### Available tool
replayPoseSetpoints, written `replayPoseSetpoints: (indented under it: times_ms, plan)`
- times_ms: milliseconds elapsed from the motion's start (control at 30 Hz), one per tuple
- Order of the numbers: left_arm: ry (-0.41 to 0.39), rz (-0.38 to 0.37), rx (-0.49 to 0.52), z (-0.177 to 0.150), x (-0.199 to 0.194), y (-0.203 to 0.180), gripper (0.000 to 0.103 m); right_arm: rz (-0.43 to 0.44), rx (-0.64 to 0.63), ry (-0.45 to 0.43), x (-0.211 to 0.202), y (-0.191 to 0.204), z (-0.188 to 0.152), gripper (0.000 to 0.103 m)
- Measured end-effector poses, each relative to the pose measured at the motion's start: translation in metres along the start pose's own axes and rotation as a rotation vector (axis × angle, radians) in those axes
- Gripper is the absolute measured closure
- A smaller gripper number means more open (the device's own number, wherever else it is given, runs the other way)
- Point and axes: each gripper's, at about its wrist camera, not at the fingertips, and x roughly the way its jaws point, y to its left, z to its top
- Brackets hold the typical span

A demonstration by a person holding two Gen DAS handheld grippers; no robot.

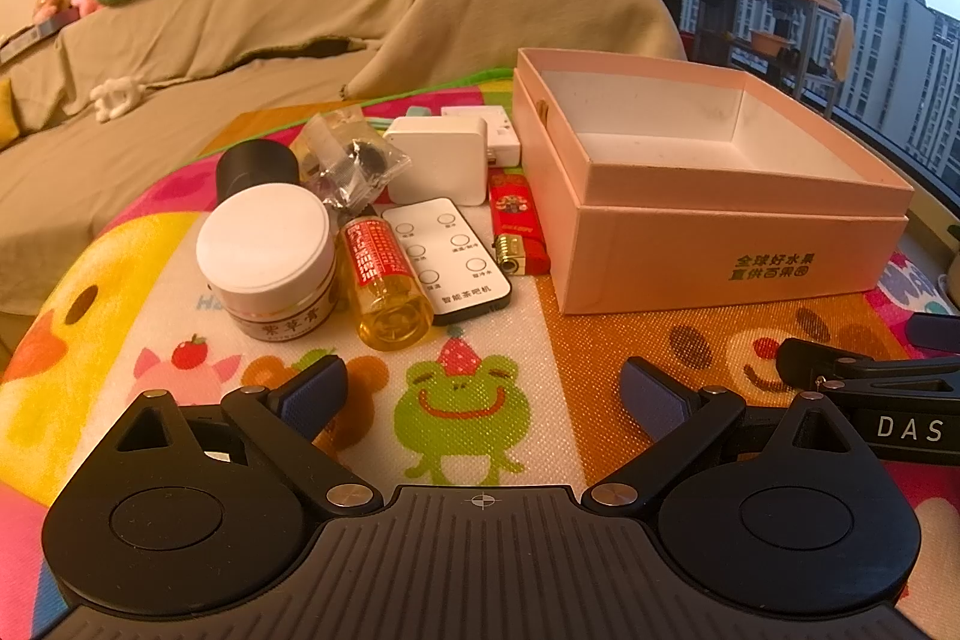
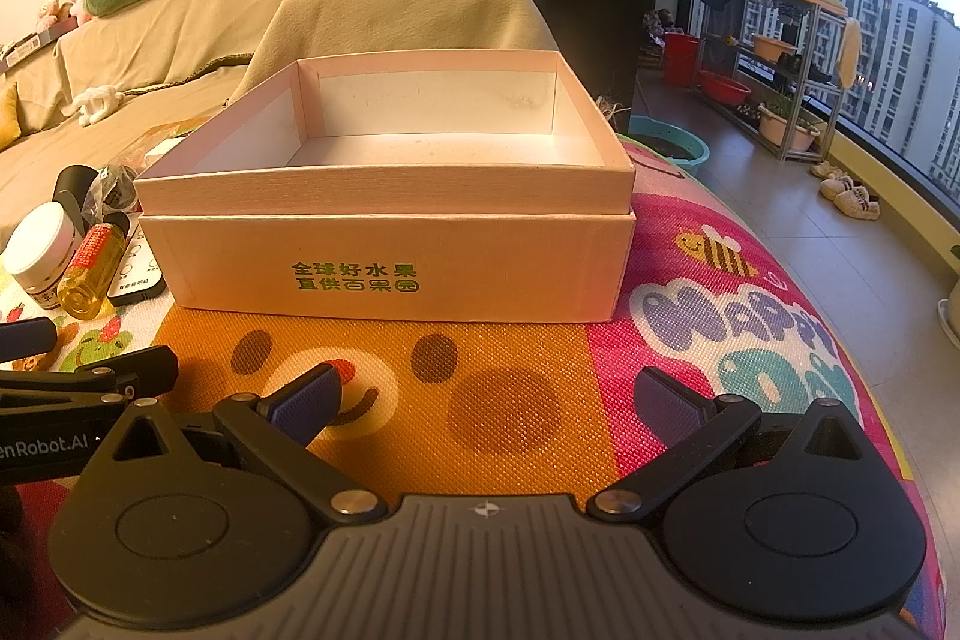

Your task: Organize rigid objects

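1. Left gripper (image 1: 483,391) – jaws spread wide, nothing between the blue pads, hovering low over the colourful cartoon-print play mat (image 1: 480,340).
2. Right gripper (image 2: 489,400) – also released, jaws wide apart and empty, over the orange patch of the mat.
3. Open pink cardboard box with green lettering (image 2: 390,220) sits straight ahead of the right gripper, front wall facing it; inside looks empty. From the left gripper it is ahead and to the right.
4. Small items cluster ahead-left of the left gripper, just left of the box:
   - white-lidded round jar (image 1: 267,259), nearest on the left
   - small bottle of yellow liquid with red label (image 1: 387,283), lying on its side, touching the jar
   - flat white remote control with black edge (image 1: 447,259), just right of the bottle
   - red lighter with metal top (image 1: 516,232), between the remote and the box
5. Further back: black cylinder (image 1: 257,166), crinkled clear plastic bag (image 1: 354,163), white square charger block (image 1: 438,160).
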Motion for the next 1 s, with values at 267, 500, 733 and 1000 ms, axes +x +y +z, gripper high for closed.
replayPoseSetpoints:
  times_ms: [267, 500, 733, 1000]
  plan:
    - [0.000, 0.001, 0.001, 0.0001, 0.0001, 0.0002, 0.002, 0.000, -0.001, 0.000, -0.0003, -0.0001, -0.0003, 0.000]
    - [0.000, 0.000, 0.000, 0.0000, 0.0000, 0.0001, 0.002, 0.000, 0.000, 0.000, -0.0008, -0.0002, -0.0011, 0.000]
    - [0.000, -0.001, 0.000, -0.0011, 0.0005, -0.0012, 0.002, -0.005, -0.006, -0.002, -0.0024, 0.0007, -0.0031, 0.000]
    - [0.000, 0.000, 0.000, -0.0008, -0.0008, -0.0002, 0.002, 0.017, 0.019, 0.001, -0.0057, -0.0042, -0.0022, 0.000]
